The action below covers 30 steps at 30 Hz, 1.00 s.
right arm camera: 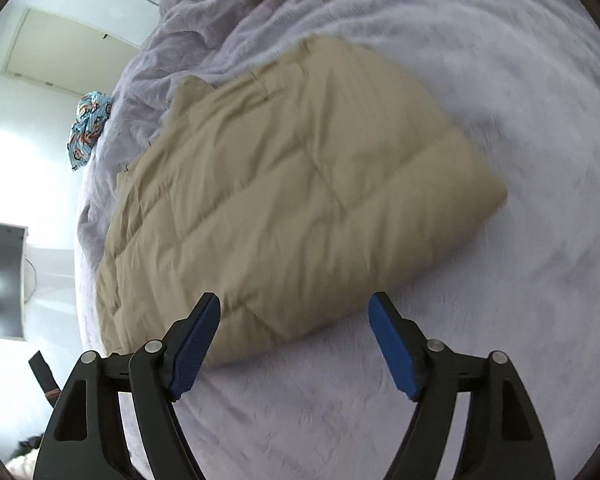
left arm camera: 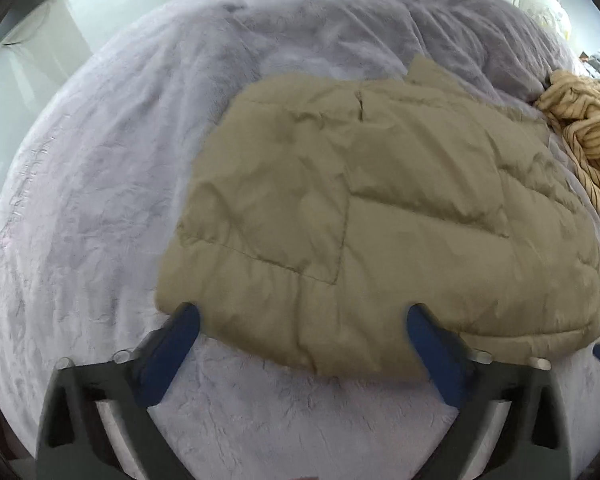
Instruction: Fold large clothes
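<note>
step: khaki quilted puffer jacket (left arm camera: 380, 216) already lies folded into a rough rectangle, so this reads as a late stage of the fold, between grasps; nothing is held
next move: likely one more fold or a tidy-up; calls for closing on a near hem corner and lifting it over, both sides together so the padded layers don't slide apart
jacket location: flat on the lavender fuzzy bed blanket (left arm camera: 100, 200), towards the near edge, collar end pointing away; in the right wrist view it lies diagonal (right arm camera: 292, 200)
left gripper (left arm camera: 304, 316): wide open, blue pads spread, empty; the near hem runs between the fingertips, touching or just above, cannot tell which because of blur
right gripper (right arm camera: 294, 304): wide open, empty; fingertips at the jacket's near corner, left pad over the cloth, right pad over bare blanket (right arm camera: 460, 380)
pose left: pointing forward and slightly down along the bed, low over the blanket, square to the hem
pose right: comes in from the jacket's side, tilted down, view rolled so the room wall sits at left
other stuff: tan striped crumpled garment (left arm camera: 580, 128) well apart at the far right of the bed, not touching the jacket as far as i can tell; blue patterned cloth (right arm camera: 88, 128) at the far bed edge
risk: puffy fill may spring open when pinched; blur makes contact hard to judge
</note>
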Tool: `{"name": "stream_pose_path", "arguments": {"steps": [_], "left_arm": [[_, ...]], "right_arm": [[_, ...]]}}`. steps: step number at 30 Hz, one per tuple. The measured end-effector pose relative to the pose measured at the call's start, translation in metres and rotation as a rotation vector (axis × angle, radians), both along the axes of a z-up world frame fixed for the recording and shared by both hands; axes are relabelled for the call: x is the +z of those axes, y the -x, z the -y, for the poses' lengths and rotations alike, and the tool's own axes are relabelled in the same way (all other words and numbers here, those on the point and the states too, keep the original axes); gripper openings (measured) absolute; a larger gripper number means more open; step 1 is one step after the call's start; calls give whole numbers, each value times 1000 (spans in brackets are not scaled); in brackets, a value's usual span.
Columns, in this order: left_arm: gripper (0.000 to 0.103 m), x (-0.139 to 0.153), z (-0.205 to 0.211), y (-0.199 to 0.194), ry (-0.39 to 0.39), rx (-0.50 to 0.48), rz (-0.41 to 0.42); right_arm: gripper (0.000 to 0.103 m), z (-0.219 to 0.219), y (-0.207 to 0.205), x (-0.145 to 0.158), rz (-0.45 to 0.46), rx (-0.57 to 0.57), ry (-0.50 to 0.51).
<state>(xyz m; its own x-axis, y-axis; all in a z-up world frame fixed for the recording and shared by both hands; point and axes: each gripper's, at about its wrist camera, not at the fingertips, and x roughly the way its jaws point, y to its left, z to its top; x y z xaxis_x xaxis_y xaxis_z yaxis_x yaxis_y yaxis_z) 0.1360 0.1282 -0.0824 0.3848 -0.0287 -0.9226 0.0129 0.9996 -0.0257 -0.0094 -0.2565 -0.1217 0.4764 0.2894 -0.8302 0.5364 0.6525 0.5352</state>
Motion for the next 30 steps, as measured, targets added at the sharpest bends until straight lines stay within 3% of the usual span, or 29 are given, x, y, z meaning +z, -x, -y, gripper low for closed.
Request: {"name": "stream_pose_path", "arguments": {"steps": [10,11,12,13,23,25,28,30], "left_arm": [[103,4,3,6,6,-27,-4],[103,4,2,6,10,-25,-7],[103,3,1,6,14,-22,-12],[103,2,1,7,15,-20,-14],[103,-7,-9,10,-12,24,-26],[103,-14,-23,11,29,72,-48],[103,-27,-40,12,152,108,-100],[103,-34,-53,15,299,139,-110]], "right_arm": [[85,-7,9,-23,-34,-53,-103],[88,-8,9,-24,-33,-59,-104],[101,-9,9,-25,-30,-61,-112],[103,-9,9,-26,-23,-66,-119],[103,-8,15,-39,20,-106,-187],[103,-5,20,-42,41,-133,-196],[103,-1,21,-51,24,-132,-242],[103,1,19,-59,27,-127,-309]]}}
